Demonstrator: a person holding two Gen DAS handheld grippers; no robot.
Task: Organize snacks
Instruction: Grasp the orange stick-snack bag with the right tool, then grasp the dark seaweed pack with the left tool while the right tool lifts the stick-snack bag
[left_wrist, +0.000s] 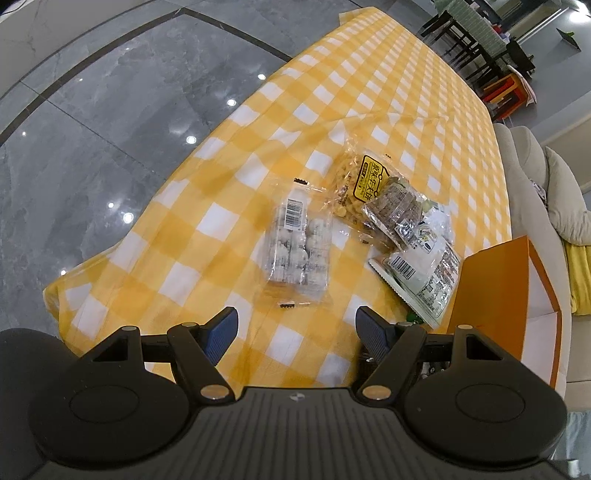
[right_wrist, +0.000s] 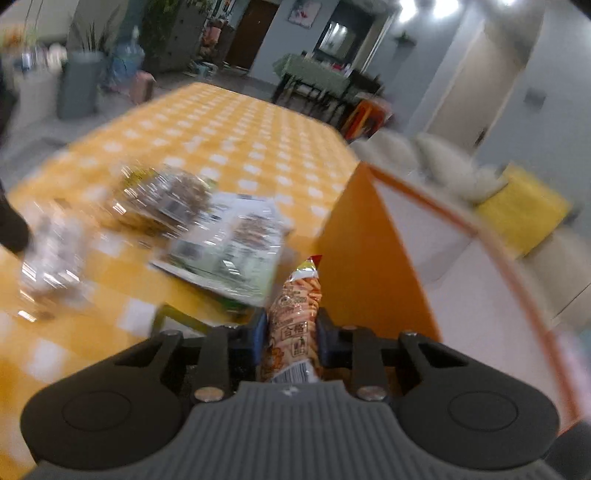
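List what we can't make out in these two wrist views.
- Orange box inside: left view cuts it at the frame's edge; right view shows only bare white wall.
- Table snacks in right view: motion blur, labels unreadable.
- Packet in right gripper: lower end hidden behind the gripper body.
- Left gripper: open, nothing between.

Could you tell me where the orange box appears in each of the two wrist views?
Left wrist: the orange box stands at the right edge, beside the white snack bag.
Right wrist: right of centre, open top facing the camera.
Shared landmark: the yellow checked tablecloth.
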